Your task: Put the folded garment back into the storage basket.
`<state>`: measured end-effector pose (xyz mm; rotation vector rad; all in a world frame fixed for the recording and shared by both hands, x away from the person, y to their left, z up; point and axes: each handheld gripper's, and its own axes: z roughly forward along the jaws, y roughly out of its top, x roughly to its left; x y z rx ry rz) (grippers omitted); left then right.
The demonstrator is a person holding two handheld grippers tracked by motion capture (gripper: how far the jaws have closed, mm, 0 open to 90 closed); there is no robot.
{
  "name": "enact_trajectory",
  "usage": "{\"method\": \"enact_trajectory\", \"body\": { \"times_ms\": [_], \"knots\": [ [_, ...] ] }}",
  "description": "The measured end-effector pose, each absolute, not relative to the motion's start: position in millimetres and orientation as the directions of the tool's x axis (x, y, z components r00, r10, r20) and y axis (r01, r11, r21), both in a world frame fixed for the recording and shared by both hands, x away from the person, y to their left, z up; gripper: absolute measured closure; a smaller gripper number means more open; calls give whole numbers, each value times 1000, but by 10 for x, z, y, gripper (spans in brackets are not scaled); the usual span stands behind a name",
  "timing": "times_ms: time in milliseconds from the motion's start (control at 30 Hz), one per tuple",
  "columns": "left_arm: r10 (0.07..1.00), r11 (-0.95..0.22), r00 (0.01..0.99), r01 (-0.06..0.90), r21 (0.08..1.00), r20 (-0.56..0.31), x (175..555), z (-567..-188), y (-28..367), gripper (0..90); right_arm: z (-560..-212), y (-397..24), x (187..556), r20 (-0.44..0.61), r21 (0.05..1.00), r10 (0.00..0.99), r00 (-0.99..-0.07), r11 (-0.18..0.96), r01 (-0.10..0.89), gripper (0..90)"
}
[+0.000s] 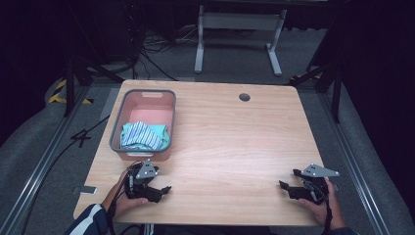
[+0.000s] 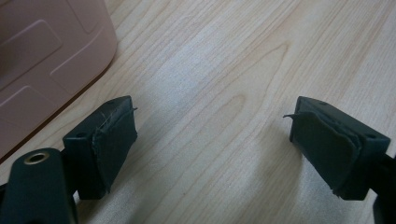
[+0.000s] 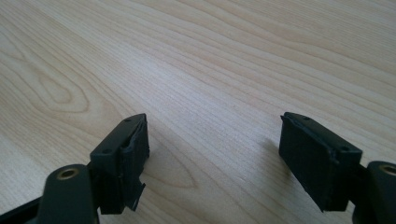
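High view: a pink bin (image 1: pixel 147 100) stands on the left half of the tabletop (image 1: pixel 235 142), with a folded striped cloth (image 1: pixel 144 135) lying inside at its near end. The left gripper (image 1: pixel 164 191) rests on the tabletop just in front of the bin's near wall. The right gripper (image 1: pixel 285 187) rests near the right front corner, well apart from the bin.

Left gripper view: jaws stand wide apart, nothing between them, bare wood below; the bin wall (image 2: pixel 42 60) sits close at upper left. Right gripper view: right gripper (image 3: pixel 215 154) jaws equally wide, empty, over bare wood.

Risk assessment: the cloth is soft and layered, so a shallow pinch would likely lift one fold only and undo the stack. The bin appears light; a jaw catching its rim on entry could drag or tip it. Worn pad edges (image 2: pixel 112 140) may weaken the hold on fabric.
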<state>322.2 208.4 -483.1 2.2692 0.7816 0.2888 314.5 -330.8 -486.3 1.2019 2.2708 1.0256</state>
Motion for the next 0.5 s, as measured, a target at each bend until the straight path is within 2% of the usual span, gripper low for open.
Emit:
{"method": "enact_trajectory", "body": {
  "times_ms": [500],
  "knots": [
    [605, -569, 796, 449, 689, -18, 3226, -4830, 2086, 148, -4863, -3306, 3151, 9, 746, 825, -565, 371, 553, 248]
  ]
}}
